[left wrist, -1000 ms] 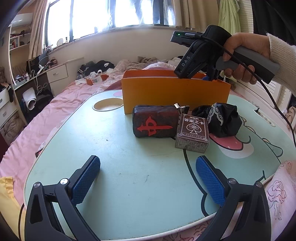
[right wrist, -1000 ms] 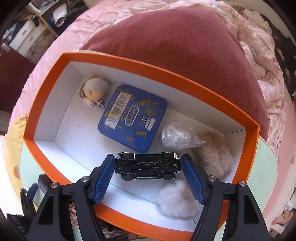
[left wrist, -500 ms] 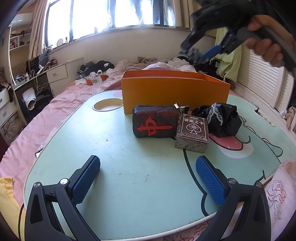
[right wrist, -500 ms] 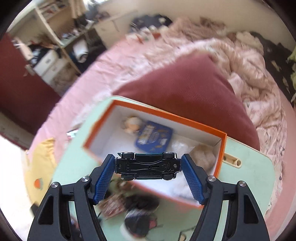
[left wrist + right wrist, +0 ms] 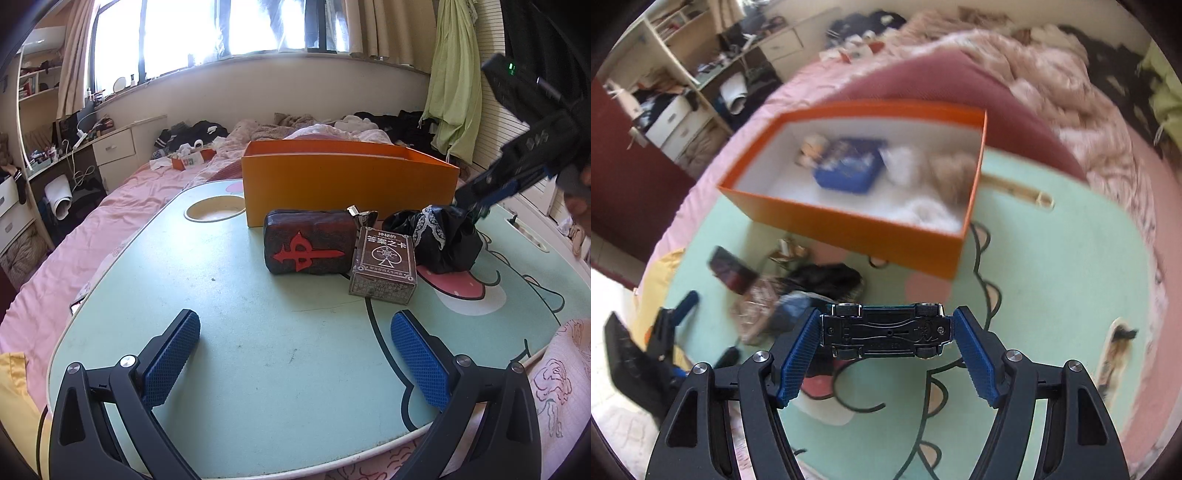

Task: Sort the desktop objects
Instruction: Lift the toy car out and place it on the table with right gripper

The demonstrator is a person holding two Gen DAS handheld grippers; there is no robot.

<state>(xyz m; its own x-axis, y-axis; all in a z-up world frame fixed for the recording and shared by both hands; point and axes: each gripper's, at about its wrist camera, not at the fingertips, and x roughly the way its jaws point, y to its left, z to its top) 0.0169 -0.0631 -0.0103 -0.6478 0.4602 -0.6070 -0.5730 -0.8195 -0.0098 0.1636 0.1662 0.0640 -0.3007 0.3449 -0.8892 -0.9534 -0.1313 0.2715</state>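
Observation:
My right gripper (image 5: 886,332) is shut on a small toy car (image 5: 886,330), which lies sideways with its grey underside toward the camera. In the left wrist view the right gripper (image 5: 480,201) hangs beside the black lace-trimmed cloth (image 5: 443,236), right of the orange box (image 5: 347,184). A dark pouch with a red mark (image 5: 308,247) and a brown card box (image 5: 384,266) lie in front of the orange box. The box (image 5: 857,225) holds a blue tin (image 5: 849,166), a small figure and pale fluffy things, all blurred. My left gripper (image 5: 295,325) stands open over the near table, holding nothing.
The green cartoon-printed table (image 5: 258,350) rests on a pink bed. It has a round cup recess (image 5: 214,212) at the back left and a slot (image 5: 524,229) at the right. A maroon pillow (image 5: 942,85) lies behind the box. Bare tabletop lies between my left fingers and the pouch.
My right gripper has carried the toy car from above the inside of the orange box out to the right and nearer, down beside the black cloth. The left gripper has not moved.

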